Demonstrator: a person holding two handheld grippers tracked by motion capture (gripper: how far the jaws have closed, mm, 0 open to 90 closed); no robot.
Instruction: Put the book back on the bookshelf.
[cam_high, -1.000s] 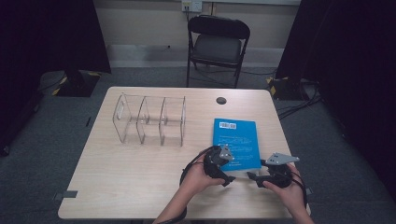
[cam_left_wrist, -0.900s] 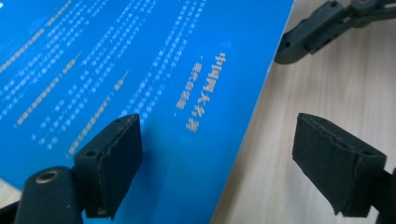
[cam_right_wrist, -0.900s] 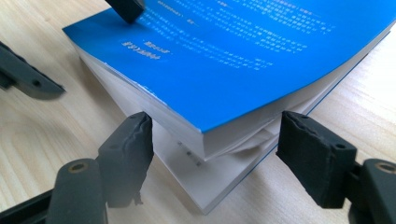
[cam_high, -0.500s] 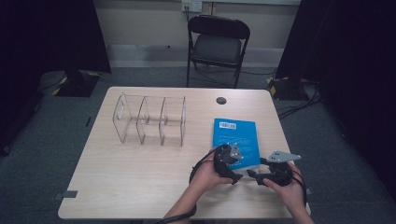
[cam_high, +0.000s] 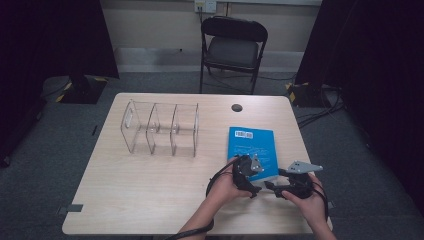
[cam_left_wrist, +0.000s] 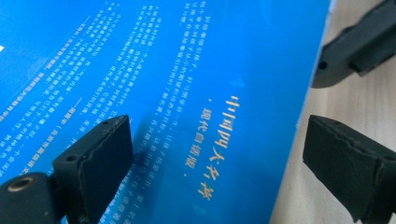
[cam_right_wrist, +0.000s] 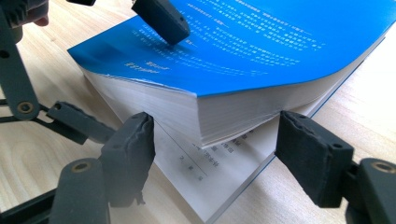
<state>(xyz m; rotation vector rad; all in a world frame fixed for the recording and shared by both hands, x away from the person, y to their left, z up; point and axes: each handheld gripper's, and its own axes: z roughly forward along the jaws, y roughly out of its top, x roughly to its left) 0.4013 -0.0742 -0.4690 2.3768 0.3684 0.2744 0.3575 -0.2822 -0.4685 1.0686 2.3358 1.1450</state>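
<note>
A blue book (cam_high: 252, 150) is seen lying on the desk (cam_high: 150, 190), well apart from the clear divider rack (cam_high: 160, 128), so no filing is judged done. Its near corner is lifted off the lowest pages. The left gripper (cam_high: 246, 172) is held above the cover and the right gripper (cam_right_wrist: 215, 154) at that corner, both with jaws apart, gripping nothing.

Light wood bench (cam_high: 150, 200) on grey carpet floor (cam_high: 45, 165). Black folding chair (cam_high: 232, 47) just behind the bench, against a beige wall (cam_high: 150, 22) with an outlet (cam_high: 206, 5) up top. Dark curtains (cam_high: 375, 75) on both sides. Cables (cam_high: 320, 112) on the floor at right. Dim room, bench lit.
</note>
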